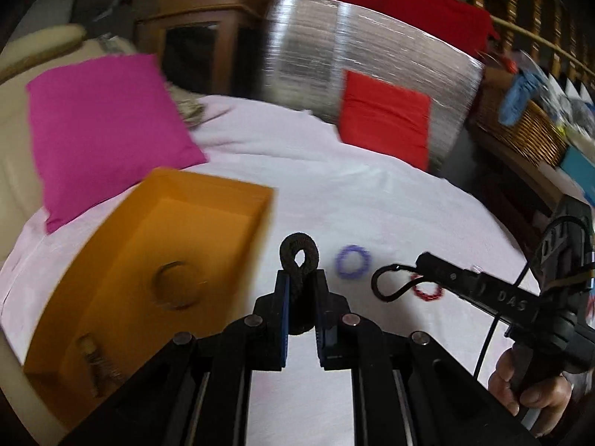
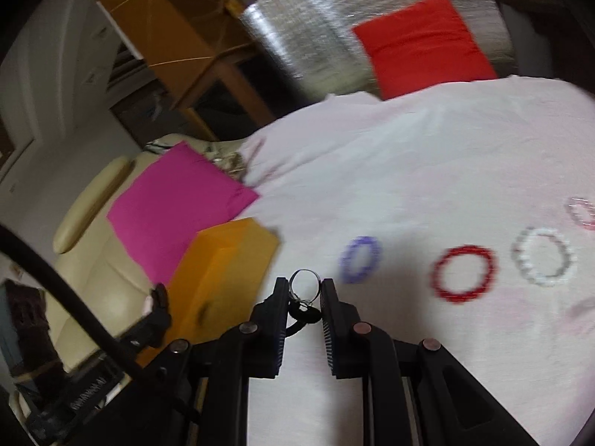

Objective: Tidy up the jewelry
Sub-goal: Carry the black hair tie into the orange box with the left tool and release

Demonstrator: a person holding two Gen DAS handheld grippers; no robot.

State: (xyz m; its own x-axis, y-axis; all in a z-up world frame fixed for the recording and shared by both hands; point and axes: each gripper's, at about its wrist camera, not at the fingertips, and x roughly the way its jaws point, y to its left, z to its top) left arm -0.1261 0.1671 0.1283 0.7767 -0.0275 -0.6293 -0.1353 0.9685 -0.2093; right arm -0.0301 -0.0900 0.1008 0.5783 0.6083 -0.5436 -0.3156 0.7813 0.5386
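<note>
Two hand-held tools hover above a bed (image 1: pixel 334 193) draped in a pale pink sheet, each clamped on a piece of jewelry beside an open orange box (image 1: pixel 208 200).

The left tool (image 1: pixel 302 290) pinches a dark, fuzzy loop (image 1: pixel 299 256) between its blue-lined fingers (image 1: pixel 283 308), just right of the orange box. The left wrist view alone looks into that box, where a blurred ring-shaped piece (image 1: pixel 177 290) and a small brownish item (image 1: pixel 97 362) lie on its floor. It also catches the right tool (image 1: pixel 412 282) from the side, farther right of the box, gripping a thin dark loop (image 1: pixel 386 284), with a hand (image 1: pixel 528 390) on its handle.

The right wrist view shows that grip from behind: the right tool (image 2: pixel 304 290) is closed on a thin metal ring (image 2: pixel 304 282) with a dark cord (image 2: pixel 305 316) hanging below it. Only here do all the loose bracelets show, strung out to the right of the box on the sheet: a purple one (image 2: pixel 360 260) nearest, then a red one (image 2: pixel 463 273), a white one (image 2: pixel 543 262) and a pinkish one (image 2: pixel 582 212) at the frame edge. The left view shows only the purple (image 1: pixel 352 262) and part of the red (image 1: pixel 427 291).

A magenta cushion (image 1: pixel 104 130) lies behind the box, a red cushion (image 1: pixel 385 126) well beyond it.
</note>
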